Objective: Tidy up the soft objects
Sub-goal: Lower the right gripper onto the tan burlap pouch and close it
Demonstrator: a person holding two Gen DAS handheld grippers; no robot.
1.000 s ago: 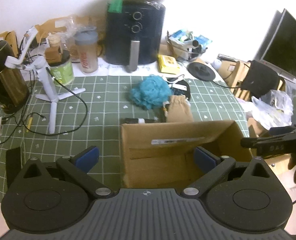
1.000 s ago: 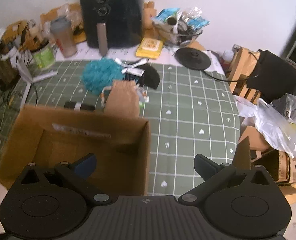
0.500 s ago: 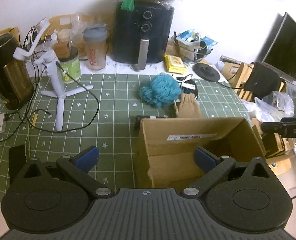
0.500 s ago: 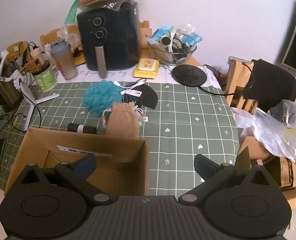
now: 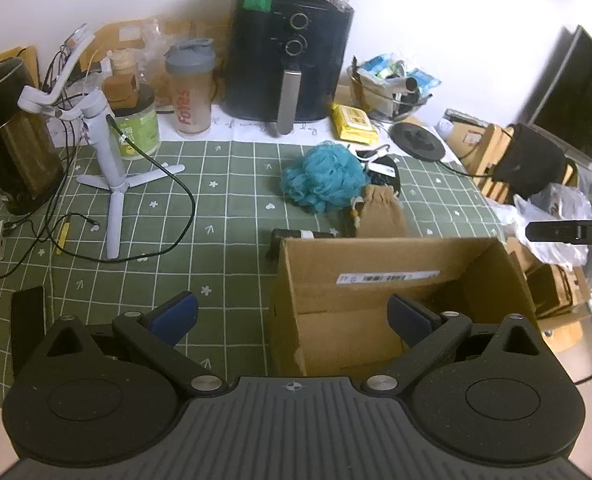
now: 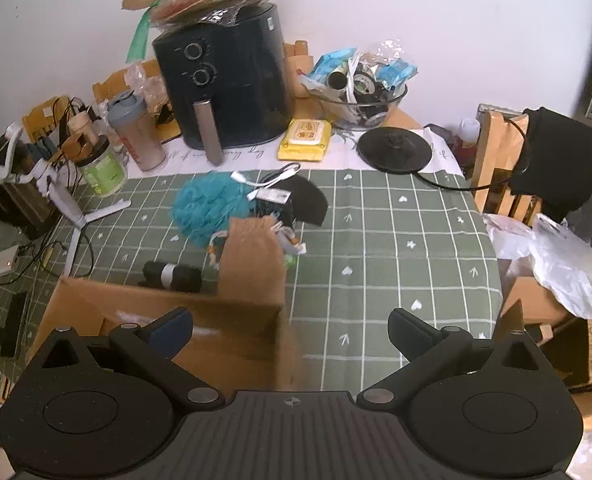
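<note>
On the green checked cloth (image 5: 224, 200) sits an open cardboard box (image 5: 391, 276), and both grippers hang over its near side with nothing between their fingers. From the left wrist, the left gripper (image 5: 292, 312) has its jaws spread wide, one blue pad over the cloth and the other over the box's inside, which looks empty apart from a white label (image 5: 387, 277) on the far wall. Only this view looks into the box; the right wrist view takes in just its blurred far corner and rim (image 6: 200, 300). The right gripper (image 6: 290, 328) is likewise wide apart and holds nothing, its left finger over the box and its right finger over bare cloth. Just behind the box lie the soft things: a teal pouf (image 6: 208, 212), a tan drawstring pouch (image 6: 254, 256) touching its front, a dark cloth piece (image 6: 307, 202) with white tags and a cable on it, and a black roll (image 6: 172, 274) beside the box's far wall. The right wrist view shows the pouch and roll whole, whereas the left one has the box rim cutting off their lower edges. The left view alone shows a kettle (image 5: 8, 140) and a white tripod (image 5: 108, 160) in full, and the tip of the right gripper at its right edge (image 5: 567, 232). An air fryer (image 6: 224, 84) stands at the back.
</note>
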